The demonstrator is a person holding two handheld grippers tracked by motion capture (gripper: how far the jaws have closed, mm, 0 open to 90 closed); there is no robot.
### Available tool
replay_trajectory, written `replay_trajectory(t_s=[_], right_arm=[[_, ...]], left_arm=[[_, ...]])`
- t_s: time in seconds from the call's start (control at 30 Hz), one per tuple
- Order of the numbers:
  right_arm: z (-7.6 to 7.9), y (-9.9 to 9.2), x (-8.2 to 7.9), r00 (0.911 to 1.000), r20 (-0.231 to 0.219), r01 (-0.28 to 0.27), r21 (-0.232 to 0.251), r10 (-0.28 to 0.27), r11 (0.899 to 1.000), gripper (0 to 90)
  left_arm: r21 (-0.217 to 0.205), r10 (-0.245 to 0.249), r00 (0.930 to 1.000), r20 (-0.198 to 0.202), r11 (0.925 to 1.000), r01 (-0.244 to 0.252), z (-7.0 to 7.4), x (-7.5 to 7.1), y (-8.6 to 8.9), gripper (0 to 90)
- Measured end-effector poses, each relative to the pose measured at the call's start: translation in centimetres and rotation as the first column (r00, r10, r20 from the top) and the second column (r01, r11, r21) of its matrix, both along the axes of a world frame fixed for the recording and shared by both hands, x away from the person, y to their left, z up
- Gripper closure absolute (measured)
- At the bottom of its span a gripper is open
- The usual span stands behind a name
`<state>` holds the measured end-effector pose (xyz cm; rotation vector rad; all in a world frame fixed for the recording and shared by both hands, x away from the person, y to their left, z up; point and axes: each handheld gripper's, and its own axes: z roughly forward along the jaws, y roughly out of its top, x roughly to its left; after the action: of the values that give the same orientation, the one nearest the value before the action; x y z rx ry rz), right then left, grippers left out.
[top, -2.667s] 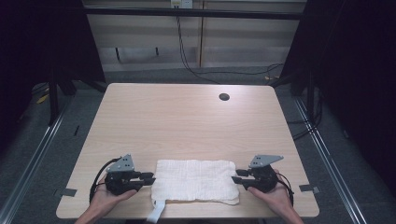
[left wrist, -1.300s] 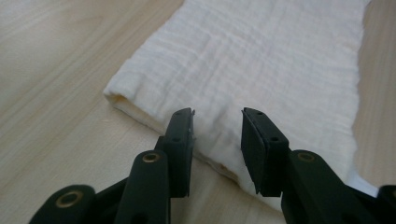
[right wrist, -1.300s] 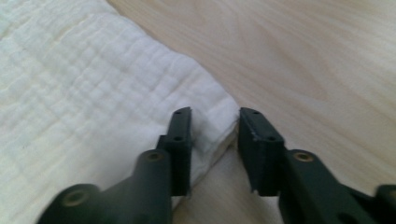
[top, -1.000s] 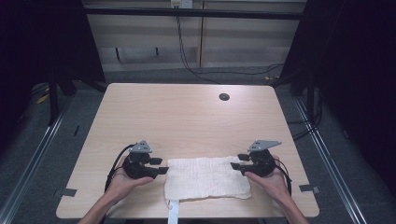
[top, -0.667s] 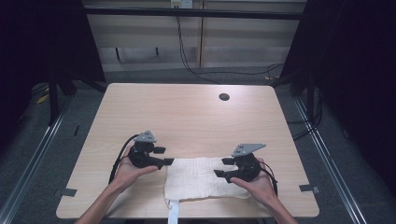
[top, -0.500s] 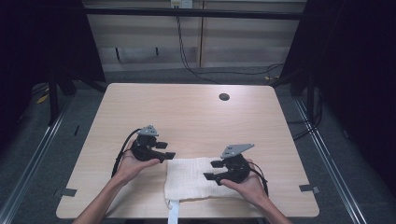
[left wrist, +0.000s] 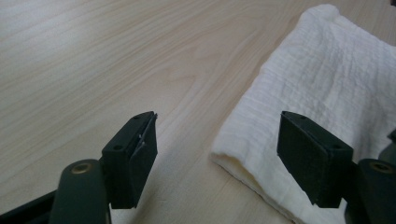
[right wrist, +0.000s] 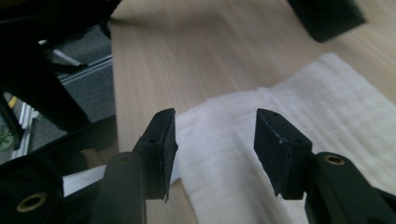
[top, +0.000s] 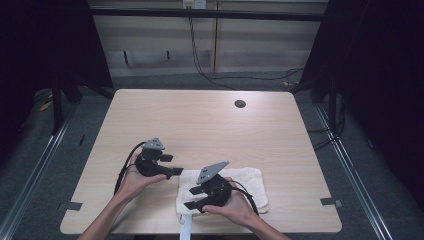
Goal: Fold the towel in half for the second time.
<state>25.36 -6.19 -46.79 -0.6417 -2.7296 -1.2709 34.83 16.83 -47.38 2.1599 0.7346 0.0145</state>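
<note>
A pale wood tabletop (top: 210, 130) carries a white folded towel (top: 245, 182) near its front edge, right of centre. From the high view the right tongs (top: 192, 197) sit over the towel's left part, the left tongs (top: 172, 165) at its left corner; the gripper views show both pairs spread, pinching nothing

One white towel (top: 240, 181), one wooden table (top: 200, 125), two grippers, two hands, one table grommet hole (top: 240, 104)
</note>
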Motion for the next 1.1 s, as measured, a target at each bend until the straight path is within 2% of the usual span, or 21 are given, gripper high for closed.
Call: replay_trajectory(t_s=[0.07,0.13,0.27,0.4,0.47,0.5,0.57,0.6,0.67,0.77,0.8,0.93,1.03,1.1], right_arm=[[-0.1,0.5,0.1,0.9999,-0.008,-0.011,-0.002,0.011,1.0,47.3],[-0.3,0.9,0.1,0.9999,-0.004,-0.014,0.03,0.014,0.999,53.2],[-0.6,1.4,0.0,0.9997,-0.018,-0.018,0.01,0.018,1.0,52.7],[-1.1,2.0,-0.1,0.9991,-0.021,-0.037,-0.02,0.037,0.999,53.6],[-1.3,2.4,-0.3,0.9988,-0.021,-0.045,-0.014,0.045,0.999,54.0],[-1.3,2.5,-0.5,0.9984,-0.02,-0.053,-0.016,0.053,0.998,55.6],[-1.5,2.8,-0.9,0.9986,-0.007,-0.053,-0.04,0.053,0.998,55.9],[-1.5,2.8,-0.9,0.9986,-0.009,-0.052,-0.038,0.052,0.998,55.9],[-1.6,2.8,-0.7,0.9986,0.018,-0.049,-0.054,0.05,0.997,55.9],[-1.8,2.5,-0.1,0.9993,0.018,-0.031,-0.047,0.032,0.998,55.7],[-1.9,2.5,-0.1,0.9996,0.019,-0.018,-0.055,0.02,0.998,54.8],[-2.7,2.5,0.0,0.9993,0.021,-0.03,-0.093,0.032,0.995,50.1],[-2.7,2.8,-0.4,0.9989,0.029,-0.035,-0.064,0.037,0.997,48.2],[-2.9,3.1,-0.8,0.997,0.067,-0.033,-0.079,0.039,0.996,47.8]], left_arm=[[0.011,-0.013,0.9999,-0.009,0.9999,0.013,-0.4,0.1,-0.1,29.2],[0.015,-0.015,0.9997,-0.017,0.9998,0.016,-0.6,0.1,-0.2,29.3],[0.024,-0.012,0.9995,-0.029,0.9996,0.013,-1.0,0.0,-0.3,27.3],[0.036,0.004,0.9998,-0.02,0.9993,-0.003,-1.2,-0.1,-0.2,26.9],[0.045,0.015,0.9999,-0.004,0.9989,-0.015,-0.8,0.0,0.0,26.9],[0.036,0.024,0.9997,-0.001,0.9991,-0.024,-0.7,-0.1,0.1,26.9],[0.034,0.027,0.9996,0.004,0.999,-0.027,-0.6,-0.1,0.3,27.1],[0.038,0.029,0.9996,0.005,0.9988,-0.029,-0.6,-0.1,0.3,27.3],[0.038,0.021,0.9998,0.003,0.9991,-0.021,-0.8,-0.2,0.3,28.6],[0.04,0.01,0.9999,0.008,0.9992,-0.011,-0.9,-0.3,0.1,29.7],[0.044,0.014,0.9998,0.015,0.9989,-0.015,-0.9,-0.3,0.1,29.4],[0.045,0.023,0.9996,0.016,0.9987,-0.024,-0.9,-0.3,0.0,28.9],[0.043,0.023,0.9996,0.015,0.9988,-0.024,-0.9,-0.3,0.1,28.7],[0.043,0.027,0.9994,0.022,0.9987,-0.027,-0.8,-0.3,0.2,28.9]])
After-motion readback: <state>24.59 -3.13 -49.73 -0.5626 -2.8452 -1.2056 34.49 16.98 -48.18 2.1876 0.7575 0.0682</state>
